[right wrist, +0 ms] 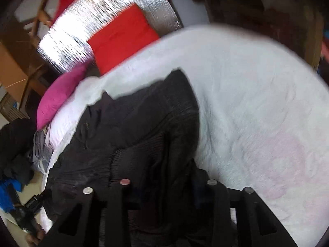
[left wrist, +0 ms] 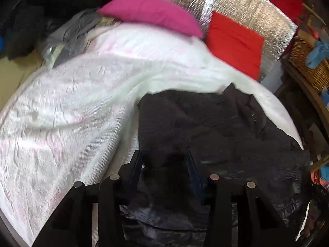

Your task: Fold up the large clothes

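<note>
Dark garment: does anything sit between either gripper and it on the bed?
Nothing visible does. The dark garment fills the space right at both the left gripper and the right gripper; the pink pillow and red cushion lie well beyond.

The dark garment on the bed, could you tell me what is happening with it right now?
A person is working a large dark garment on a white bedspread, one claw in each hand. The left claw and the right claw both reach into the dark cloth at its near edge; whether either has gripped it cannot be told. The garment lies bunched and creased, not yet a neat fold. A pink pillow and a red cushion sit at the far end.
</note>
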`<action>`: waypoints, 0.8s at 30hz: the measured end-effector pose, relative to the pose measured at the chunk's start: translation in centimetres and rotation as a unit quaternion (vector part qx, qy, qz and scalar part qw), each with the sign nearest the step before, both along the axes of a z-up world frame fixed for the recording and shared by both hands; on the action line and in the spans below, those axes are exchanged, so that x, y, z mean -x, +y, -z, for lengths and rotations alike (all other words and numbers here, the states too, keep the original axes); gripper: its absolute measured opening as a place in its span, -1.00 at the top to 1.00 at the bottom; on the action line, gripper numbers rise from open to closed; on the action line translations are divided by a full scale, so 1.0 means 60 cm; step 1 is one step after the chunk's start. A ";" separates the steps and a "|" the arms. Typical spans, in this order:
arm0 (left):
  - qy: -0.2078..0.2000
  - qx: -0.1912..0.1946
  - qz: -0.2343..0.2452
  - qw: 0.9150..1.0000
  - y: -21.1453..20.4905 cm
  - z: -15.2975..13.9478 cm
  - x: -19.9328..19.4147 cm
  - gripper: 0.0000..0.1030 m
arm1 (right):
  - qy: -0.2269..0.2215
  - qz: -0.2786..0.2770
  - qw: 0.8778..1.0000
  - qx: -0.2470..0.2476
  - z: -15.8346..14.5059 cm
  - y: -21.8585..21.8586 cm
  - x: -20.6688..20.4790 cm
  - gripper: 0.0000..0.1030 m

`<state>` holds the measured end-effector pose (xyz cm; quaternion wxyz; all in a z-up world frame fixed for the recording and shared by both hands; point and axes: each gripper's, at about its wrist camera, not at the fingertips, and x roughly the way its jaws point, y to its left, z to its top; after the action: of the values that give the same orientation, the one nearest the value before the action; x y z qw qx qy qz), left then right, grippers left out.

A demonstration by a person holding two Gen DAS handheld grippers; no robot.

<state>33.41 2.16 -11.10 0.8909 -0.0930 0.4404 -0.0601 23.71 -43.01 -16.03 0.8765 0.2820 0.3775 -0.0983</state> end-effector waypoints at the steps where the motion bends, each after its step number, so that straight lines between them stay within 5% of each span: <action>1: -0.002 -0.010 -0.001 1.000 -0.003 0.000 -0.001 0.08 | -0.011 -0.001 1.000 0.017 -0.012 0.006 0.006 0.35; 7: 0.068 -0.020 -0.013 0.997 0.008 0.055 -0.031 -0.14 | 0.052 0.013 0.998 0.014 0.040 -0.010 -0.033 0.36; 10: 0.050 -0.029 -0.018 0.998 0.007 0.042 -0.023 -0.15 | 0.039 0.022 0.999 -0.028 0.027 -0.028 -0.024 0.27; 12: 0.029 -0.044 -0.023 0.998 0.003 0.027 -0.016 -0.17 | 0.036 0.033 0.997 -0.054 0.021 -0.044 -0.013 -0.17; 13: 0.018 -0.049 -0.024 0.998 0.005 0.019 -0.014 -0.18 | 0.026 0.041 0.997 -0.062 0.013 -0.049 -0.006 -0.18; 17: -0.051 -0.072 -0.019 0.996 -0.012 -0.023 0.008 -0.52 | -0.050 0.073 0.995 -0.040 -0.043 -0.064 0.032 -0.44; 20: -0.095 -0.093 0.009 0.991 -0.039 -0.043 0.029 -0.59 | -0.098 0.044 0.994 -0.032 -0.067 -0.041 0.042 -0.45; 24: -0.066 -0.091 0.060 0.992 -0.076 -0.022 0.027 -0.70 | -0.055 -0.019 0.998 0.024 -0.055 0.013 0.007 -0.43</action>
<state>31.80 -2.38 -9.80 0.9178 0.0191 0.3886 -0.0793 23.27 -42.25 -12.72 0.9041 0.2591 0.3314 -0.0747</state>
